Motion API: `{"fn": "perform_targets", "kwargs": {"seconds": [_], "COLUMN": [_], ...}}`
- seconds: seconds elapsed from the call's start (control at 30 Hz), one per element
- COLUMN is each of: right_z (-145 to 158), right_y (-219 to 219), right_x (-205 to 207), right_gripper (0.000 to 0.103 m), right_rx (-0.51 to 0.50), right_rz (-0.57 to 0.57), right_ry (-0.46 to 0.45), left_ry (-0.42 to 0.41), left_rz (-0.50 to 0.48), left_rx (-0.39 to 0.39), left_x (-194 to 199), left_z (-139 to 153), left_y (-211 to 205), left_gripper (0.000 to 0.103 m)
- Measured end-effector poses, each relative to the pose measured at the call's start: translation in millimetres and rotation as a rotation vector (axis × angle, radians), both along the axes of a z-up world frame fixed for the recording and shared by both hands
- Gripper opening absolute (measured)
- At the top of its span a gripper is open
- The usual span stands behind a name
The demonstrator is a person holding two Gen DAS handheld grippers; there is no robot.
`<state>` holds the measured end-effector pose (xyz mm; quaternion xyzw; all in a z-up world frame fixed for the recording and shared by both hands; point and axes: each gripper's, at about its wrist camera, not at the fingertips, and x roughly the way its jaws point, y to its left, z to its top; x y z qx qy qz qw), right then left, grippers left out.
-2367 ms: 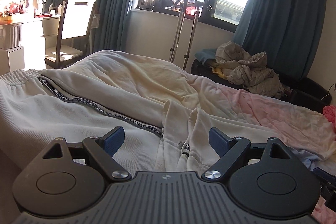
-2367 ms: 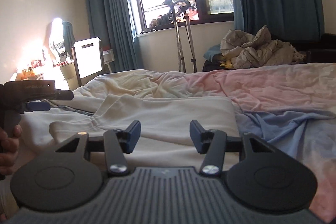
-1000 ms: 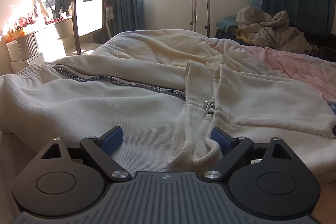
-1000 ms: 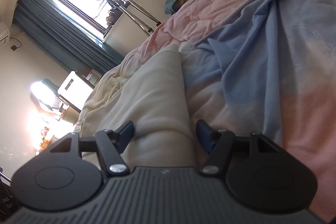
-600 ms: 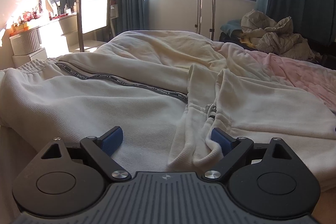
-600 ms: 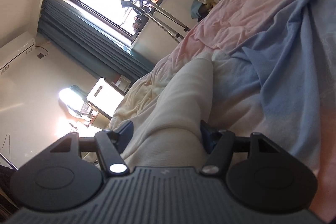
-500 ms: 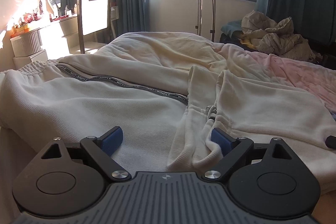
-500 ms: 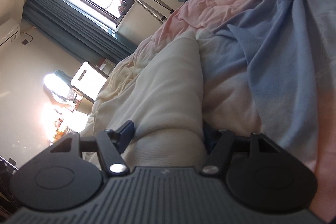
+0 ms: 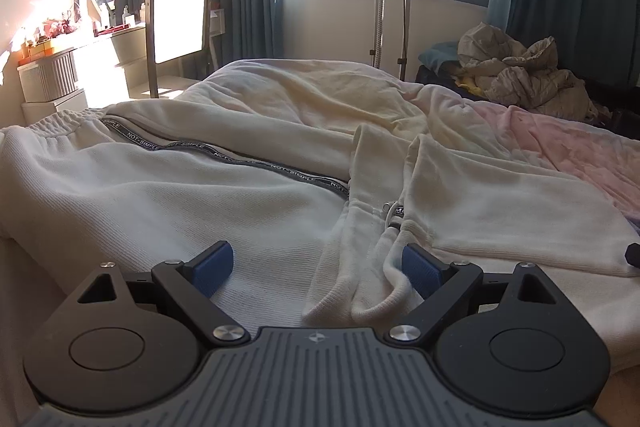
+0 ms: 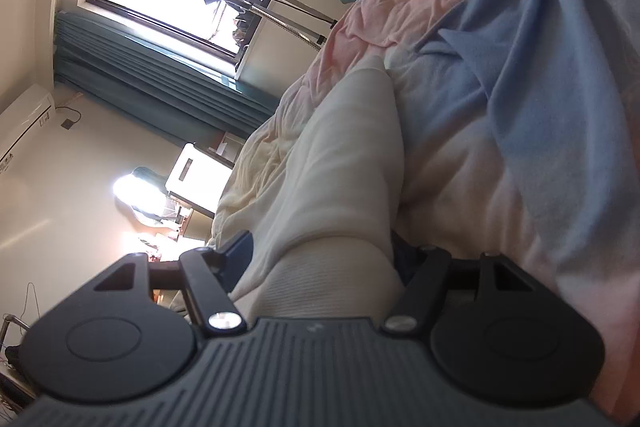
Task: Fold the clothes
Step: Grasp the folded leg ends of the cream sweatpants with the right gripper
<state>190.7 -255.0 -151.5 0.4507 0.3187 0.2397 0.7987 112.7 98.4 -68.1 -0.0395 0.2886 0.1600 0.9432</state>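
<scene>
Now my right gripper (image 10: 320, 259) is rolled onto its side at the near edge of the bed (image 10: 540, 155), and its 2 jaws have drawn in against the ribbed cuff (image 10: 332, 279) of the cream sweatpants (image 9: 192, 203). A second ago the same jaws stood wider with that cuff loose between them; 2.4 s ago the tool was level and held nothing. I judge the cuff is now pinched between the pads, though the far pad is mostly hidden behind the cloth, so I cannot see how deep the bite goes.

My left gripper (image 9: 316, 265) has barely shifted over the last second. Its blue pads (image 9: 212, 267) are wide apart, hovering low over the bunched fabric by the drawstring (image 9: 394, 215), right pad touching a fold, left pad over flat cloth, nothing clamped.

The sweatpants lie spread across the near-left part of the bed, waistband (image 9: 60, 123) toward the left edge, the lettered side stripe (image 9: 224, 155) running diagonally toward the middle, 1 leg reaching to the right where my right tool has it. The pink and blue blanket (image 10: 552, 59) lies beyond.

So the fold is only starting: 1 end is secured, the other is not. Next I should close the left jaws on the bunched fabric before lifting, or the leg will drag and twist
</scene>
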Motion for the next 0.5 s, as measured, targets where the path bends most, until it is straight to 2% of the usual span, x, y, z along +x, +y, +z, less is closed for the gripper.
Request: {"fn": "perform_targets", "kwargs": {"seconds": [0.07, 0.1, 0.17, 0.2, 0.4, 0.5], "right_z": [4, 8, 15, 19, 57, 72], "right_y": [1, 2, 2, 3, -3, -15], "right_x": [-2, -3, -7, -9, -35, -52], "right_gripper": [0.063, 0.046, 0.032, 0.029, 0.024, 0.023], "right_rx": [-0.044, -0.07, -0.115, -0.131, -0.211, -0.241], "right_rz": [-0.017, -0.027, -0.049, -0.063, -0.137, -0.179], "right_ry": [0.003, 0.003, -0.006, -0.019, -0.108, -0.132], "left_ry": [-0.003, -0.009, -0.019, -0.024, -0.094, -0.12], "left_rz": [-0.007, -0.009, -0.014, -0.016, -0.018, -0.062], "left_rx": [-0.004, -0.007, -0.013, -0.016, -0.021, -0.013], "left_x": [0, 0, -1, -2, -11, -13], "left_z": [0, 1, 2, 3, 16, 20], "left_y": [-2, -3, -4, -3, -8, -18], "left_gripper": [0.093, 0.093, 0.093, 0.093, 0.093, 0.093]}}
